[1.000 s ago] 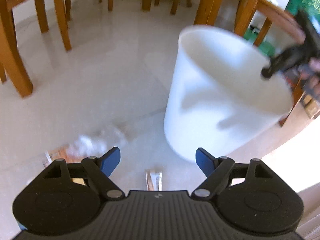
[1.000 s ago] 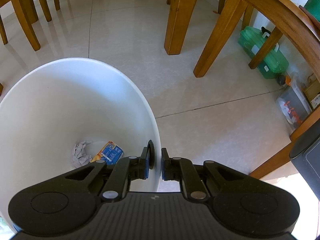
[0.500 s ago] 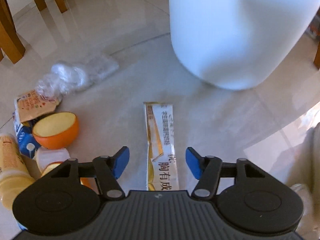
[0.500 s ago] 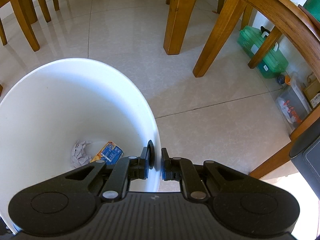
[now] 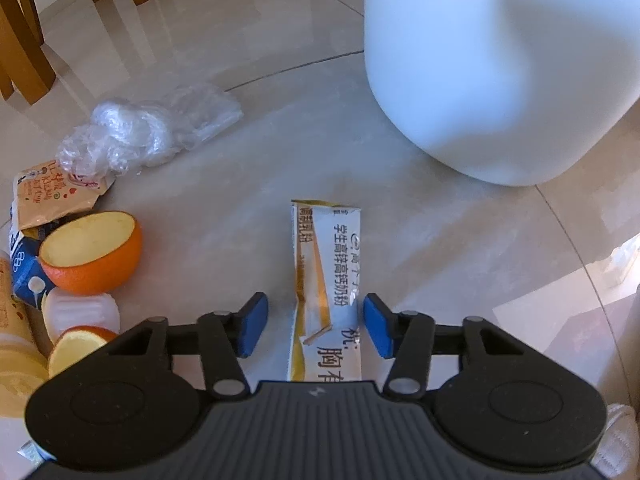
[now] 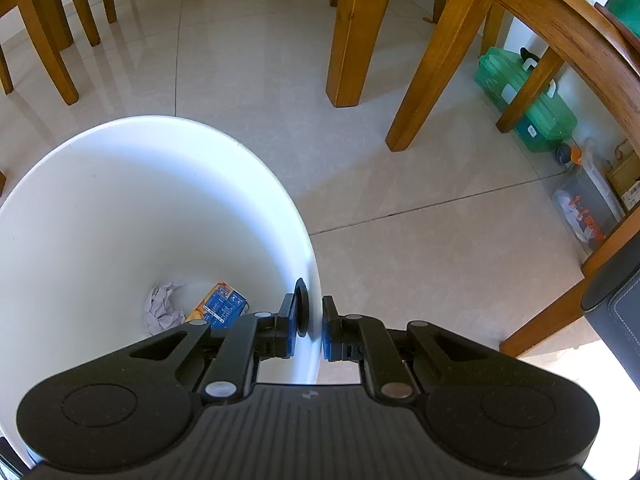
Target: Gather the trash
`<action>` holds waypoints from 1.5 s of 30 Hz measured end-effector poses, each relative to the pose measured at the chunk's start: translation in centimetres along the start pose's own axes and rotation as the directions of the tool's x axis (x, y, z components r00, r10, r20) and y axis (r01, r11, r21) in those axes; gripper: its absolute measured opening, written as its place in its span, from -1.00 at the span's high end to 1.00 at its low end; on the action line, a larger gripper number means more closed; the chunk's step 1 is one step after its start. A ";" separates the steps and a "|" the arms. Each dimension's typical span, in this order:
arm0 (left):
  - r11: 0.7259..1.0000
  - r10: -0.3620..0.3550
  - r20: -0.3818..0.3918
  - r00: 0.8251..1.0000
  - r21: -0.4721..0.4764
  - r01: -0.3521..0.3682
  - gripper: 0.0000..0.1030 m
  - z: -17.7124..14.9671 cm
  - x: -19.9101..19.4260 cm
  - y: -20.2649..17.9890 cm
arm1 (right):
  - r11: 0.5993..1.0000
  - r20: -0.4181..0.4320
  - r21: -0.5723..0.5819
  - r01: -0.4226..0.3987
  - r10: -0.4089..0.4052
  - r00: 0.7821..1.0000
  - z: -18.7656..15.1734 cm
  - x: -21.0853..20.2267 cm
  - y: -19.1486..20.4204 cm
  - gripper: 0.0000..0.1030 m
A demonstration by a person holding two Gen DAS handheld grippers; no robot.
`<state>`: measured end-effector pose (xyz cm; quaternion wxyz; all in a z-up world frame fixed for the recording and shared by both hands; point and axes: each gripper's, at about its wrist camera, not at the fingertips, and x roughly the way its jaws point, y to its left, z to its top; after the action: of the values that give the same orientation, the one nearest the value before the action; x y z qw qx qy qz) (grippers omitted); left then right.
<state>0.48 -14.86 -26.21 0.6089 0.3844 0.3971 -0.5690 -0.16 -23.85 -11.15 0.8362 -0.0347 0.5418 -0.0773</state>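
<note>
A long white-and-yellow sachet wrapper [image 5: 328, 280] lies flat on the tiled floor. My left gripper [image 5: 316, 326] hangs open over it, one blue fingertip on each side of the wrapper. The white trash bin [image 5: 496, 68] stands just beyond, to the right. My right gripper [image 6: 311, 326] is shut on the white trash bin's rim [image 6: 314, 280], one finger inside and one outside. At the bin's bottom lie a crumpled paper [image 6: 162, 308] and a blue-orange carton [image 6: 220, 308].
Left of the wrapper lies a trash pile: clear crumpled plastic [image 5: 140, 136], a snack packet [image 5: 52, 196], an orange peel half [image 5: 92, 256], a small white cup [image 5: 80, 314], a second peel [image 5: 76, 346]. Wooden chair and table legs [image 6: 356, 32] and a green box [image 6: 524, 100] stand beyond.
My left gripper swung down from facing the bin to the floor and came closer to the wrapper, which now lies between its fingers. The right gripper stayed clamped on the rim.
</note>
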 end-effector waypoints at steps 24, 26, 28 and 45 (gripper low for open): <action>0.974 -0.201 -0.068 0.977 0.097 0.207 0.39 7.4 -9.6 2.5 | 1.000 0.000 0.008 0.002 -0.002 1.000 0.2 0.0 0.0 0.73; 0.969 -0.210 -0.055 0.976 0.123 0.216 0.39 8.6 -12.3 2.4 | 1.000 -0.001 0.012 0.002 -0.002 1.000 0.2 0.0 -0.1 0.73; 0.962 -0.227 -0.036 0.973 0.145 0.230 0.39 9.8 -14.7 2.3 | 1.000 -0.001 0.019 0.002 -0.002 1.000 0.2 0.0 -0.1 0.73; 0.920 -0.382 0.209 0.900 0.182 0.348 -0.38 21.5 -24.3 -8.1 | 1.000 -0.008 0.031 0.001 -0.001 1.000 0.5 0.3 -0.5 0.73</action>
<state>-7.56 -25.72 4.37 0.5062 0.2735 0.3445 -0.7418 0.41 -24.41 -11.12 0.8345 -0.0216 0.5438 -0.0863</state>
